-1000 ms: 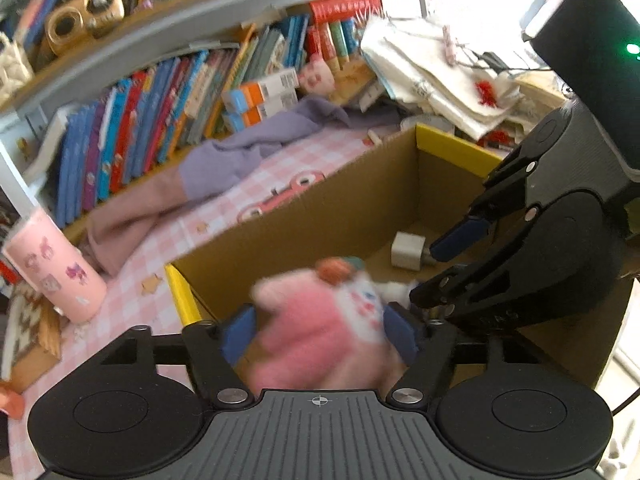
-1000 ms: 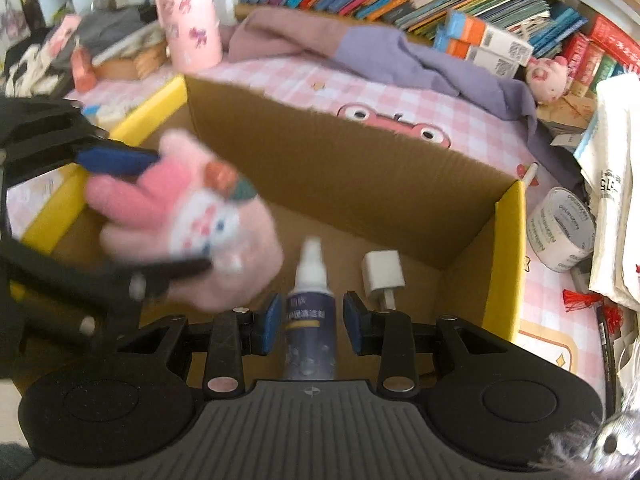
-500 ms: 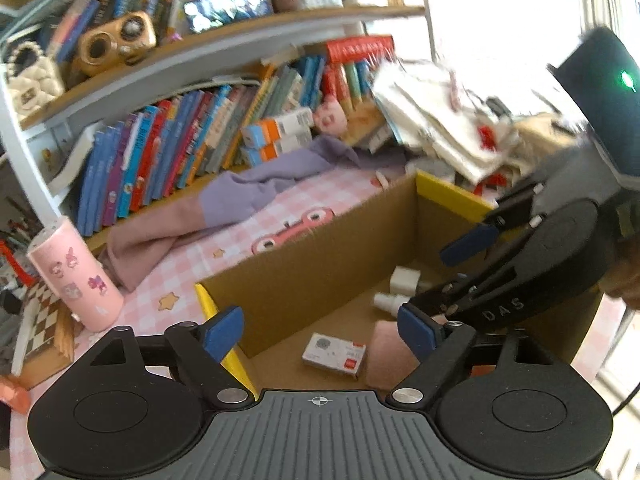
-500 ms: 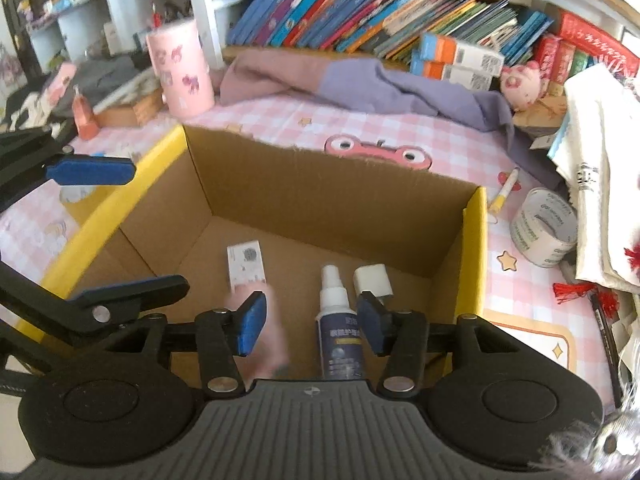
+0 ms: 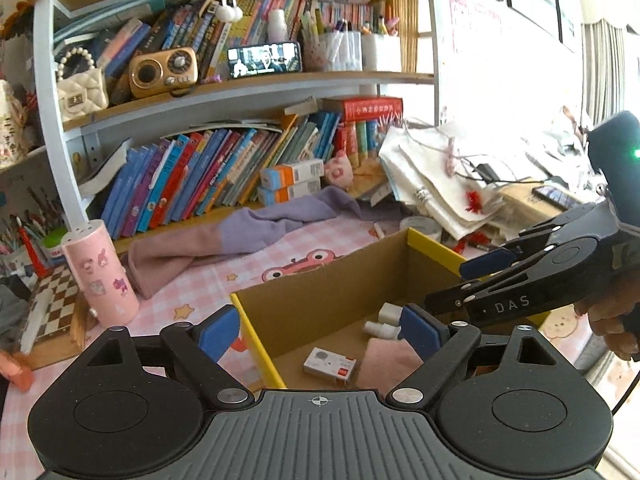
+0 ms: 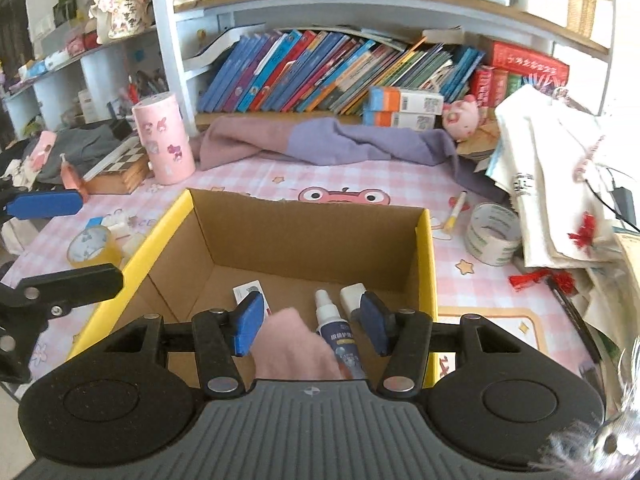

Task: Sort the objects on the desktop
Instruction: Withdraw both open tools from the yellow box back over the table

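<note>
- Bookshelves packed with leaning colourful books [image 6: 320, 76] are filling the background, and a pink checked cloth is covering the worktop [image 6: 360, 178] in front of them.
- An open brown cardboard box with yellow-edged flaps [image 6: 304, 236] is sitting in the middle of the worktop, and both claws are hovering over it.
- The left claw [image 5: 320, 332] is standing spread wide, blue pads far apart, gripping nothing.
- The right claw [image 6: 310, 320] is also standing spread and empty; in the left view it is reaching in from the right above the box.
- A pink fluffy plush toy [image 6: 296, 344] is lying on the box floor, partly hidden under the right claw's body.
- A small white spray bottle with a dark blue label [image 6: 340, 340] is lying just beside the plush, touching it as far as the view shows.
- A white plug-shaped block [image 6: 352, 296] is resting near the bottle's top, and a small white card box with a red edge [image 5: 330, 365] is lying flat at the plush's other side.
- Outside the box, a pink cylindrical container with cartoon stickers [image 6: 164, 138] is standing upright to the left, while a roll of white tape [image 6: 494, 234] is sitting at the right.
</note>
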`<act>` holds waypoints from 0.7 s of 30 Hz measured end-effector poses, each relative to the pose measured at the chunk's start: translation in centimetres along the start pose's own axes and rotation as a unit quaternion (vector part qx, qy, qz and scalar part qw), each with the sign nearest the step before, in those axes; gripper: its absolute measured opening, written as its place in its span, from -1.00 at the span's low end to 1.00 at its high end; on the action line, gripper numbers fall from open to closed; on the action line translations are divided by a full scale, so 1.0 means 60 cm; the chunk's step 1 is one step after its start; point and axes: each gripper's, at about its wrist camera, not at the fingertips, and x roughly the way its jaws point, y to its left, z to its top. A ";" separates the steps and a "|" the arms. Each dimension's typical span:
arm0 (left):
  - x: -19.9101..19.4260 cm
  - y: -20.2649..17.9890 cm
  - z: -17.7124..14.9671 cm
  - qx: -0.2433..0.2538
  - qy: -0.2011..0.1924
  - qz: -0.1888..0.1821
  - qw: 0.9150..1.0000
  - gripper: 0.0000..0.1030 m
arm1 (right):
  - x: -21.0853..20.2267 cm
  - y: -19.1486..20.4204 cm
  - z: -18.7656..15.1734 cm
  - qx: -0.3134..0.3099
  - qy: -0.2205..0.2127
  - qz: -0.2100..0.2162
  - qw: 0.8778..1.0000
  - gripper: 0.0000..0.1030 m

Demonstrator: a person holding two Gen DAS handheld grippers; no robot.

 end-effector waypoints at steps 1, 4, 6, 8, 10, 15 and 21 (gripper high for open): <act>-0.006 0.002 -0.002 -0.002 -0.002 -0.002 1.000 0.75 | -0.007 0.004 -0.003 0.001 -0.004 -0.004 1.000 -0.01; -0.023 0.007 -0.010 -0.008 -0.007 -0.011 1.000 0.75 | -0.029 0.019 -0.013 -0.001 -0.016 -0.019 1.000 0.01; -0.035 0.011 -0.016 -0.010 -0.013 -0.014 1.000 0.75 | -0.042 0.030 -0.020 -0.002 -0.023 -0.027 0.999 0.03; -0.049 0.014 -0.023 -0.011 -0.023 -0.016 1.000 0.76 | -0.055 0.039 -0.027 0.000 -0.028 -0.033 0.999 0.06; -0.060 0.018 -0.029 -0.012 -0.026 -0.021 0.999 0.76 | -0.066 0.048 -0.034 0.006 -0.032 -0.040 0.999 0.07; -0.085 0.024 -0.051 -0.010 -0.027 -0.032 0.999 0.76 | -0.087 0.069 -0.052 0.020 -0.037 -0.054 0.998 0.07; -0.115 0.039 -0.078 -0.018 -0.022 -0.043 0.999 0.76 | -0.110 0.099 -0.077 0.030 -0.041 -0.076 0.996 0.07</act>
